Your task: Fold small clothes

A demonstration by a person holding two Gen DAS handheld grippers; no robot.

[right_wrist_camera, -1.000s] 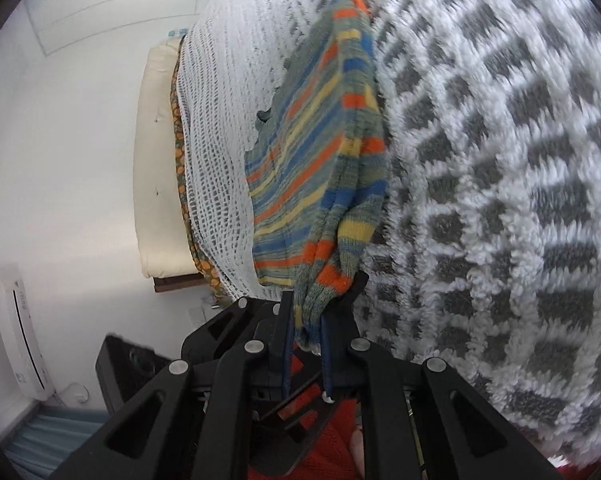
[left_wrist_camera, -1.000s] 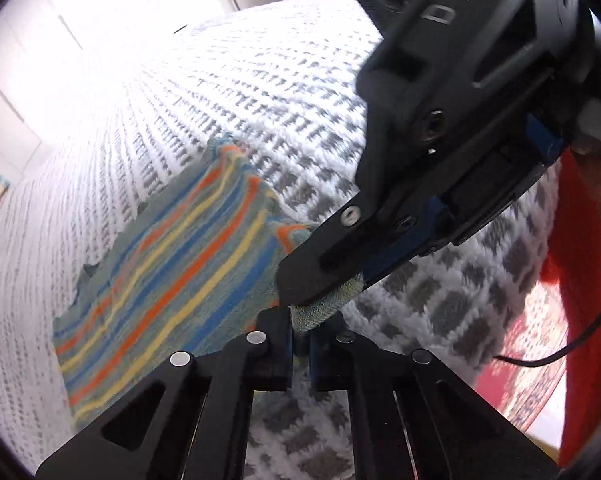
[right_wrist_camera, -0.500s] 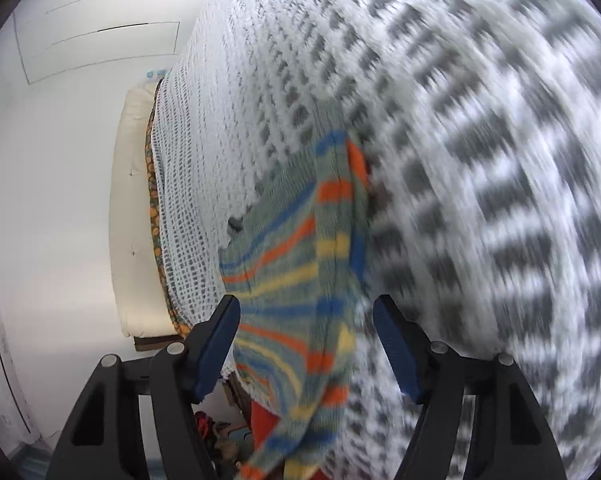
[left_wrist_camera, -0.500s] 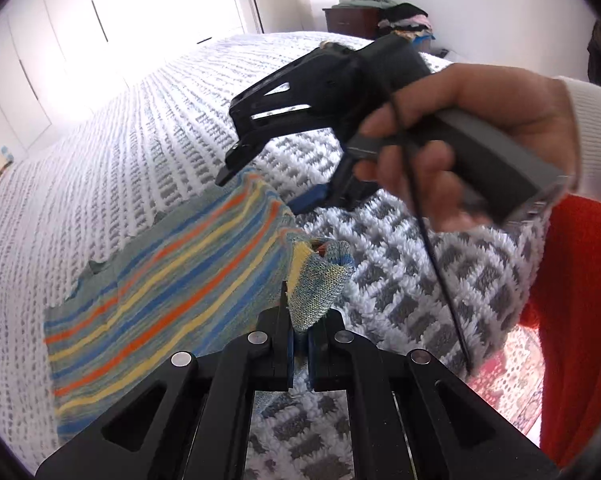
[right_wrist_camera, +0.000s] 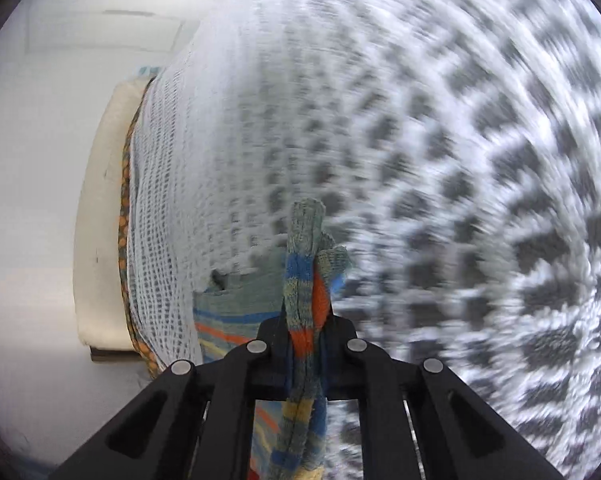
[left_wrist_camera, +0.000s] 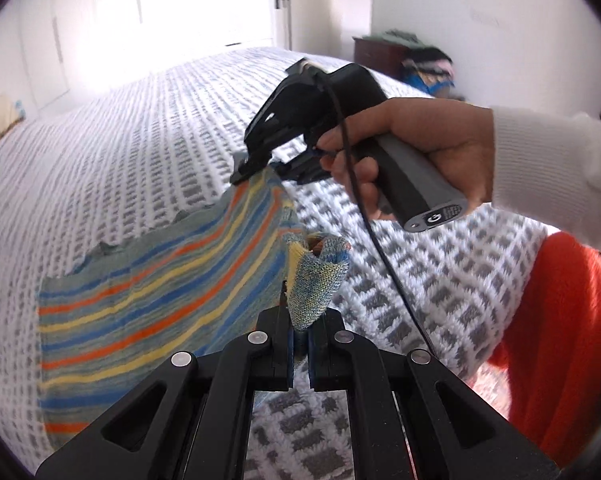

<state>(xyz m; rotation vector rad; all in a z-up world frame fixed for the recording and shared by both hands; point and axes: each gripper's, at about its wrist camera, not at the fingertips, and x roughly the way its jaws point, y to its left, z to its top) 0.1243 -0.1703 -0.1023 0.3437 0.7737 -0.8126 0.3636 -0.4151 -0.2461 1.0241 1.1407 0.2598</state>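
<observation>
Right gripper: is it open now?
No, the right gripper is shut on a bunched edge of the striped knit.

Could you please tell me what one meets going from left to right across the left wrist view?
Striped knit → left gripper → right gripper → hand → white sleeve.

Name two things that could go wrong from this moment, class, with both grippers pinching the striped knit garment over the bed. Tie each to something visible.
1. The left gripper pinches only a small bunched corner of the striped knit garment; a pull might slip it free.
2. The right gripper clamps several bunched layers, so the fold may come out uneven. Its view is motion-blurred, which suggests fast movement that could drag the garment across the textured bedspread.
</observation>
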